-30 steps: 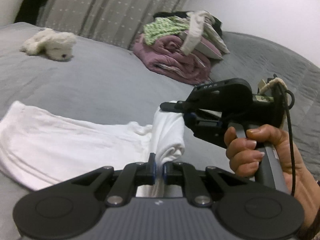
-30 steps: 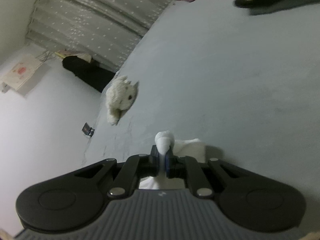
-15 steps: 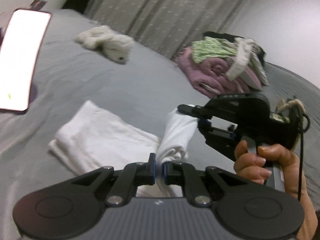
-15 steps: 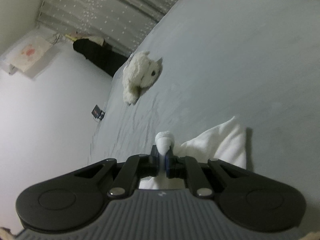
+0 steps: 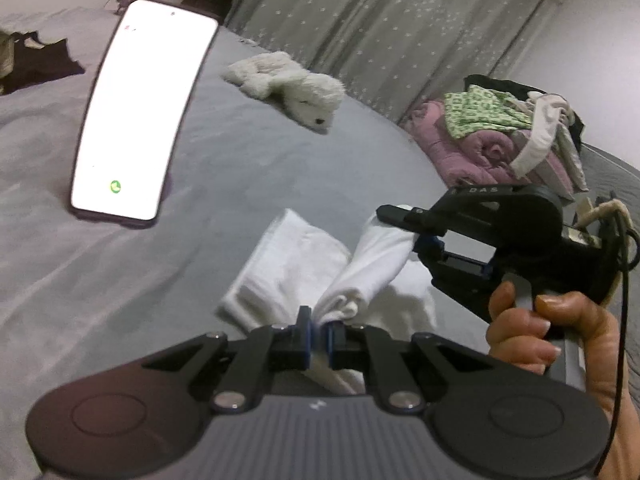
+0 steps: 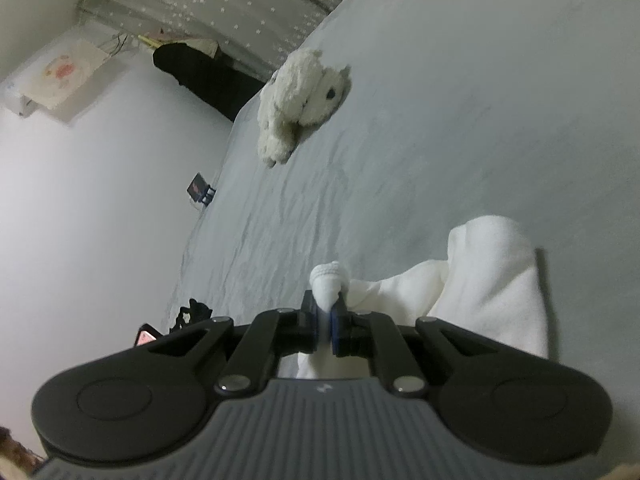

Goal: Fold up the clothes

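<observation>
A white garment (image 5: 292, 264) lies partly folded on the grey bed (image 5: 240, 168). One raised edge of it stretches between both grippers. My left gripper (image 5: 318, 334) is shut on the near end of that edge. My right gripper (image 5: 416, 236), held by a hand (image 5: 532, 332), is shut on the far end at the right of the left wrist view. In the right wrist view the right gripper (image 6: 326, 322) pinches a bunched tip of white garment (image 6: 492, 280), and the rest drapes down to the right over the bed (image 6: 460, 120).
A lit phone (image 5: 140, 112) stands propped on the bed at the left. A white plush toy (image 5: 288, 84) (image 6: 300, 100) lies further back. A pile of pink, green and white clothes (image 5: 504, 136) sits at the back right before a grey curtain (image 5: 400, 28). Dark cloth (image 5: 36, 60) lies far left.
Both grippers carried the held edge across, doubling the spread-out garment into a smaller folded stack. The left wrist view swung left, bringing the phone into sight.
</observation>
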Tool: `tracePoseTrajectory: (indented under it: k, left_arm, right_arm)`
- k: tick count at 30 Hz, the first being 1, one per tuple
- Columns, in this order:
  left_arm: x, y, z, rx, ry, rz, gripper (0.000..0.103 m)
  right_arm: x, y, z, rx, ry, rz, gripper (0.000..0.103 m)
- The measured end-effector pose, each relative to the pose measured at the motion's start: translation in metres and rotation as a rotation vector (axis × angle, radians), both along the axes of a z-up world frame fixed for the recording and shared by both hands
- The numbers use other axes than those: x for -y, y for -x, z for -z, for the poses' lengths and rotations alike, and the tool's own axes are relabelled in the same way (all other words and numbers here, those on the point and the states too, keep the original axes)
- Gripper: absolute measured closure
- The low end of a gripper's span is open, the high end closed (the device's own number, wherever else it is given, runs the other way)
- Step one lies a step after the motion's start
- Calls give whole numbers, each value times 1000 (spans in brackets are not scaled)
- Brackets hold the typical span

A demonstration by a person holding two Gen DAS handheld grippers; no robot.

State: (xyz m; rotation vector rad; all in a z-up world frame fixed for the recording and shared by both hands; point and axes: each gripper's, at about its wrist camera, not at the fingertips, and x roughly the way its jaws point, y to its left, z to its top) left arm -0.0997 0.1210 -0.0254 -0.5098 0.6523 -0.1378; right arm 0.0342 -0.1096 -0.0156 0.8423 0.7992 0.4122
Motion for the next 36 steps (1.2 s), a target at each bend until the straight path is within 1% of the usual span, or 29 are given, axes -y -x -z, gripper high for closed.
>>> tracePoseTrajectory:
  k: [1,3,5,7,8,9,11,15,18,22,25,27,30,32,34,36]
  left_arm:
    - [-3,-1,2,-13,2,-2,95]
    - [-7,-2,4,-37,0,-13,95]
    - [-12,-1,5,-57,-6,-28,93]
    - [-15,1,3,-48,-15,-42,92]
    - [-16,2,2,-40,-21,-48,92]
    - [-17,3,0,-27,-35,-53,91]
    - [-16,4,-5,0,-69,-61,88]
    - [-15,0,-13,56,-121,-77,85]
    - [-13,-12,-19,81,-145,-50,83]
    - [0,-31,-23,132,-202,-1,84]
    - [11,-46,-22,165,-242,30,93]
    - [18,-58,-18,166,-267,54,94]
    - [27,-73,-11,160,-329,85,97]
    - [29,-79,-6,152,-366,89,99]
    - [32,-86,-1,144,-402,94,99]
    - [34,-92,5,136,-438,98,100]
  right_arm:
    - [-2,0,1,-4,0,-5,93]
    - [-2,2,3,-12,-22,-17,86]
    - [1,4,2,-7,-53,-29,85]
    - [5,7,-3,7,-74,-37,84]
    - [7,8,-6,17,-78,-32,79]
    - [10,9,-10,28,-82,-27,71]
    - [17,13,-15,43,-93,-7,65]
    - [34,20,-21,59,-107,42,65]
    - [46,28,-23,60,-84,75,65]
    - [49,36,-25,79,24,89,65]
    - [43,35,-19,88,110,84,65]
    - [37,34,-14,92,177,79,65]
    - [24,34,-10,127,313,66,65]
    - [13,36,-10,193,446,45,65]
    - [2,39,-8,263,574,22,66]
    - [-5,37,-1,283,633,-4,69]
